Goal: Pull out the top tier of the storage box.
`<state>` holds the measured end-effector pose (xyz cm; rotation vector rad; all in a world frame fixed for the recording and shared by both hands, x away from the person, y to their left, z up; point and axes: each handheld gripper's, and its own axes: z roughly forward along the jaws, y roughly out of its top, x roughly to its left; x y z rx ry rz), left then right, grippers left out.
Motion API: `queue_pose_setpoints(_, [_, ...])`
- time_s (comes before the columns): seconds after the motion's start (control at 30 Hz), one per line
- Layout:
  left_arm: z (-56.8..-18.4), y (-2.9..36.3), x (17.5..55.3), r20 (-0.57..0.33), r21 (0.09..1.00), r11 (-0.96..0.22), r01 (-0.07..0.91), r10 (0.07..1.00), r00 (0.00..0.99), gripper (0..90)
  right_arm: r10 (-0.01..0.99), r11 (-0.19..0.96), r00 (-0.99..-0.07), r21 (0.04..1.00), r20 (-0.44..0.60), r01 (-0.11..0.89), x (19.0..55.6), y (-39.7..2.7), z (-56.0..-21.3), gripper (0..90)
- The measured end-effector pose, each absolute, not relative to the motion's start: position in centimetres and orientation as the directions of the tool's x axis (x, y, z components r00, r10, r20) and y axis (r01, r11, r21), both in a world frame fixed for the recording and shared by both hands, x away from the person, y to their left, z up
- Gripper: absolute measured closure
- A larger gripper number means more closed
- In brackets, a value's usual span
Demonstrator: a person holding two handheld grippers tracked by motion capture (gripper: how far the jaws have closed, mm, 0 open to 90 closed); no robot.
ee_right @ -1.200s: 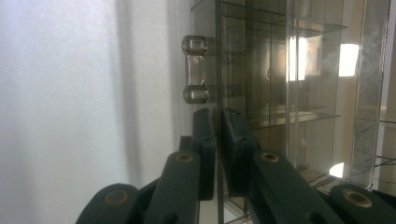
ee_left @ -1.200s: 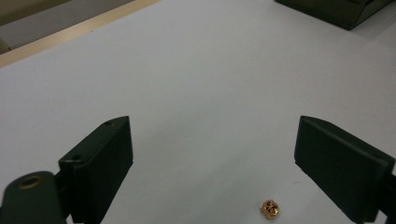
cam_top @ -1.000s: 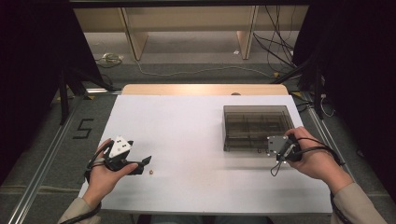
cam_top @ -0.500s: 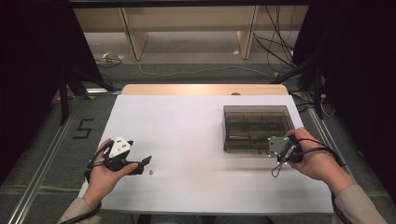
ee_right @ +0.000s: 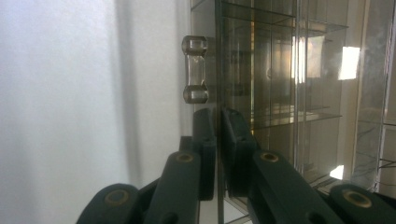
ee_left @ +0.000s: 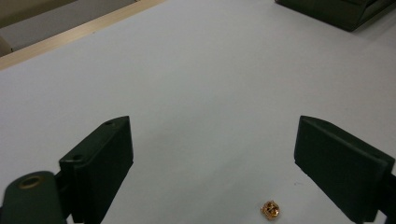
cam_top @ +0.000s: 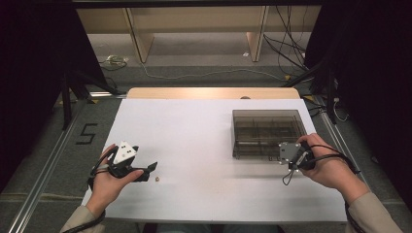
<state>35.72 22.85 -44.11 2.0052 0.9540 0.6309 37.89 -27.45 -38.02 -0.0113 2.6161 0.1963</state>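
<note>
A tiny gold-coloured bead [cam_top: 157, 179] lies on the white table [cam_top: 194, 131] near the front left. My left gripper [cam_top: 148, 172] rests beside it, jaws open. In the left gripper view the bead [ee_left: 270, 210] sits on the table between the wide-apart jaws of the left gripper [ee_left: 212, 135], touching neither. A smoky clear compartment box [cam_top: 267, 133] stands at the right. My right gripper [cam_top: 283, 158] is at its near edge. In the right gripper view the right gripper [ee_right: 218, 116] is shut on the box's thin clear front panel [ee_right: 217, 56], just below a clear handle [ee_right: 194, 70].
A wooden strip [cam_top: 214, 93] runs along the table's far edge. Shelving legs and cables [cam_top: 286, 43] lie on the floor beyond. Metal rails [cam_top: 43, 170] flank the table, and a "5" [cam_top: 86, 134] is marked on the floor at the left.
</note>
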Motion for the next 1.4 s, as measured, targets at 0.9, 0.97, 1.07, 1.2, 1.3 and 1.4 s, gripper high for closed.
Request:
queue_pose_setpoints(0.9, [-44.10,22.85,35.74,0.092,0.832,-0.387,0.398,0.803,0.589,11.7,0.032,0.989,-0.876,0.145,-0.480,-0.043,37.25,-27.49,-37.95,85.7])
queue_pose_setpoints(0.97, [-44.10,22.86,35.74,0.092,0.832,-0.387,0.398,0.803,0.588,11.7,0.032,0.988,-0.875,0.147,-0.483,-0.045,37.24,-27.49,-37.98,85.7])
queue_pose_setpoints(1.07, [-44.08,22.86,35.75,0.092,0.834,-0.385,0.397,0.805,0.587,11.7,0.029,0.988,-0.876,0.144,-0.481,-0.046,37.14,-27.48,-37.96,85.7])
queue_pose_setpoints(1.2, [-44.11,22.85,35.74,0.090,0.833,-0.384,0.398,0.805,0.587,11.7,0.024,0.988,-0.876,0.147,-0.481,-0.054,37.10,-27.52,-37.95,85.8])
queue_pose_setpoints(1.3, [-44.10,22.86,35.75,0.091,0.833,-0.384,0.397,0.804,0.587,11.7,0.028,0.987,-0.876,0.152,-0.482,-0.052,36.98,-27.56,-38.00,85.8])
queue_pose_setpoints(1.4, [-44.09,22.87,35.75,0.092,0.834,-0.384,0.396,0.805,0.587,11.7,0.026,0.988,-0.877,0.147,-0.480,-0.052,36.93,-27.56,-37.98,85.8])
